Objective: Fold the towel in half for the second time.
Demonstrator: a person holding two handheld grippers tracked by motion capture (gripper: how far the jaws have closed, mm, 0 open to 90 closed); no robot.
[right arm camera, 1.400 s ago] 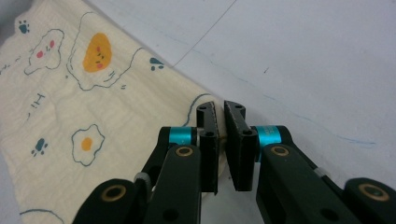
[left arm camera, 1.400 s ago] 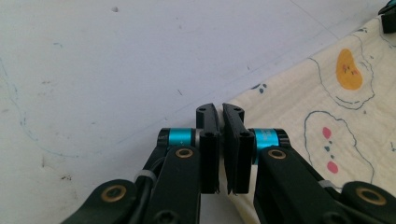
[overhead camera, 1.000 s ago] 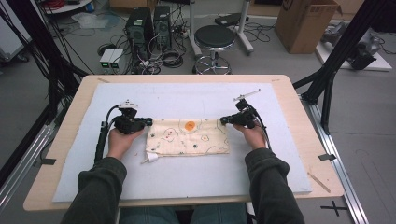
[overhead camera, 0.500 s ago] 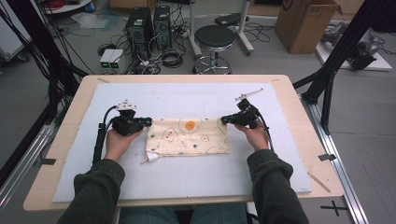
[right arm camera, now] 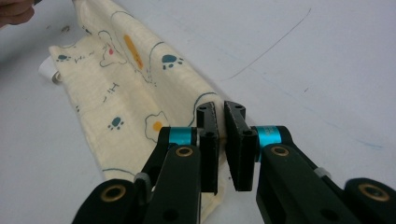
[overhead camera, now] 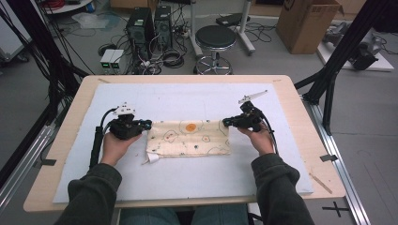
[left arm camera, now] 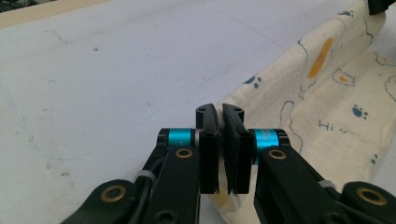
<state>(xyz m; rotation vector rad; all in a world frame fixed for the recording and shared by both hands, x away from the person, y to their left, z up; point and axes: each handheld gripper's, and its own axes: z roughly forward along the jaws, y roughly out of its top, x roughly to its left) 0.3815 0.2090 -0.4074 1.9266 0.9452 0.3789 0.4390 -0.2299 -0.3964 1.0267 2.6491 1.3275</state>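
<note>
A cream cloth (overhead camera: 187, 139) printed with eggs and paw marks lies spread across the middle of the white mat (overhead camera: 187, 183). My left gripper (overhead camera: 146, 124) is shut on its far left corner, and my right gripper (overhead camera: 226, 123) is shut on its far right corner. In the left gripper view the jaws (left arm camera: 219, 112) pinch the cloth (left arm camera: 327, 93), whose edge rises off the mat towards the other gripper (left arm camera: 379, 4). In the right gripper view the jaws (right arm camera: 220, 112) clamp the cloth (right arm camera: 126, 84), which runs away towards the other hand (right arm camera: 14, 11).
A white tag (overhead camera: 152, 158) sticks out at the cloth's near left corner. The mat covers a wooden table (overhead camera: 309, 140). A thin wooden stick (overhead camera: 321, 183) lies near its right edge. A stool (overhead camera: 215, 40), computer towers (overhead camera: 150, 23) and a cardboard box (overhead camera: 307, 23) stand beyond.
Both hands have risen a little with the cloth's far corners held between the jaws. The cloth's near edge stays on the mat.
</note>
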